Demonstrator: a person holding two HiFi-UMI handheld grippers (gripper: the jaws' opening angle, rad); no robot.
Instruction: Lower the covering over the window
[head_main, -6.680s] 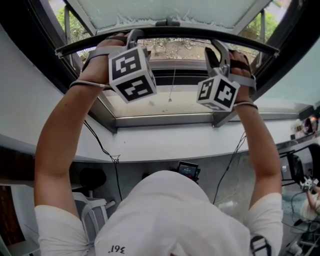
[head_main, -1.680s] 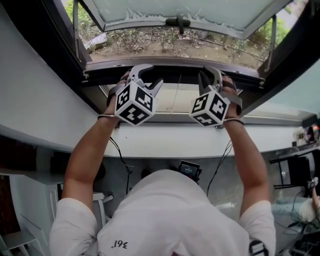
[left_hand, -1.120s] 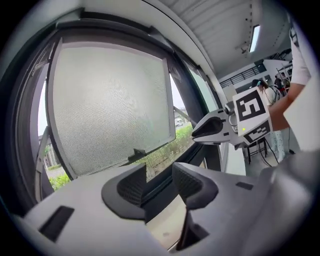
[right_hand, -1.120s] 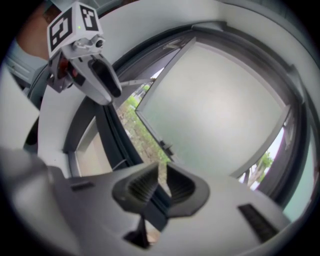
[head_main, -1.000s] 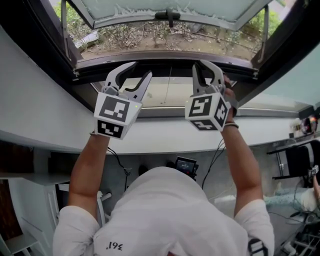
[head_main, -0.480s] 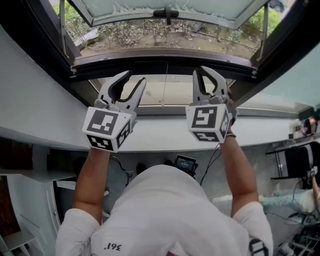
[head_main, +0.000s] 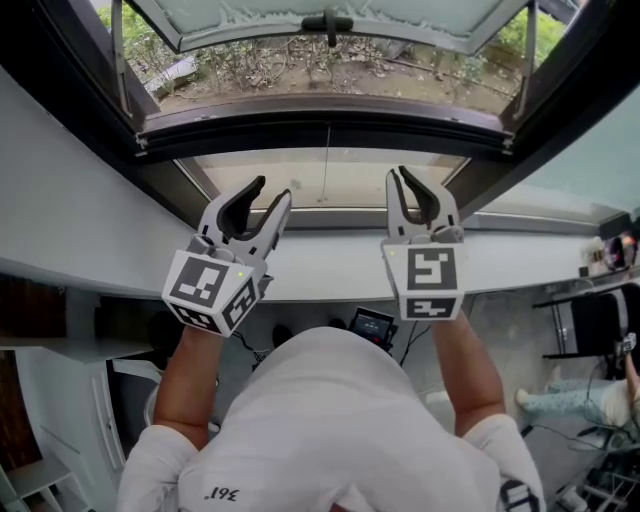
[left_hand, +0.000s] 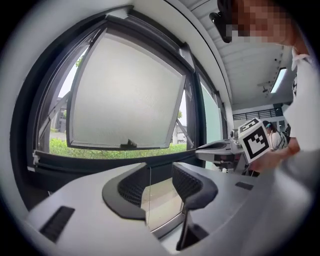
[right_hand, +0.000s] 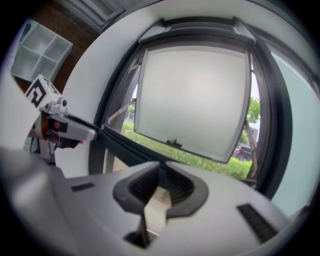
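Observation:
A dark bar (head_main: 325, 125) runs across the window opening, and a thin cord (head_main: 327, 165) hangs from its middle. Above it the frosted sash (head_main: 330, 12) is tilted outward. Plants and ground show between the sash and the bar, so I cannot tell what material hangs there. Both grippers are below the bar, over the white ledge, touching nothing. My left gripper (head_main: 262, 200) is open wide; in the left gripper view (left_hand: 160, 182) the cord (left_hand: 150, 192) shows far off between its jaws. My right gripper (head_main: 420, 190) has a narrow gap and holds nothing (right_hand: 159, 180).
The white ledge (head_main: 320, 270) spans the wall under the window. Dark frame posts (head_main: 70, 90) flank the opening. Below are a small device (head_main: 372, 325), cables and chairs. A white shelf unit (right_hand: 42, 52) stands to one side. Another person's legs (head_main: 560, 400) are at the lower right.
The bar stood high with both grippers on it, then came down. Over the last second both grippers, off the bar, drew back and down towards me and rolled.

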